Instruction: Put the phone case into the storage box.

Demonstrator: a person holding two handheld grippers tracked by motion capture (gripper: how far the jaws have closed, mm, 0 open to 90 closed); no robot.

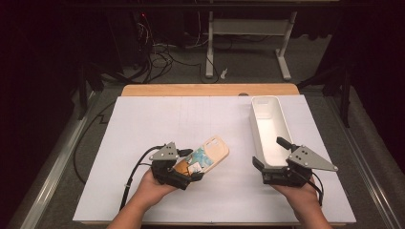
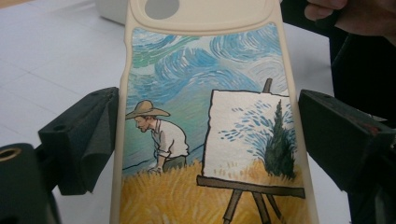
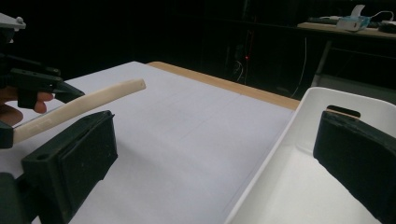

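A cream phone case (image 1: 210,151) with a painted scene of a man in a straw hat and an easel is held tilted above the white tabletop (image 1: 191,119). My left gripper (image 1: 191,164) is shut on its lower half, one jaw pressed against each long edge of the case (image 2: 205,70). In the right gripper view the case (image 3: 93,100) sticks out edge-on from the left gripper (image 3: 32,79). My right gripper (image 1: 269,152) is open at the near end of a long white bin (image 1: 251,125). Its jaws stand on either side of the bin's left wall (image 3: 275,144), holding nothing.
The bin runs along the right side of the table and holds nothing that I can see. A wooden strip (image 1: 210,89) borders the far edge. Beyond it are floor cables (image 1: 157,57) and a white desk frame (image 1: 248,28). Dark surroundings lie to both sides.
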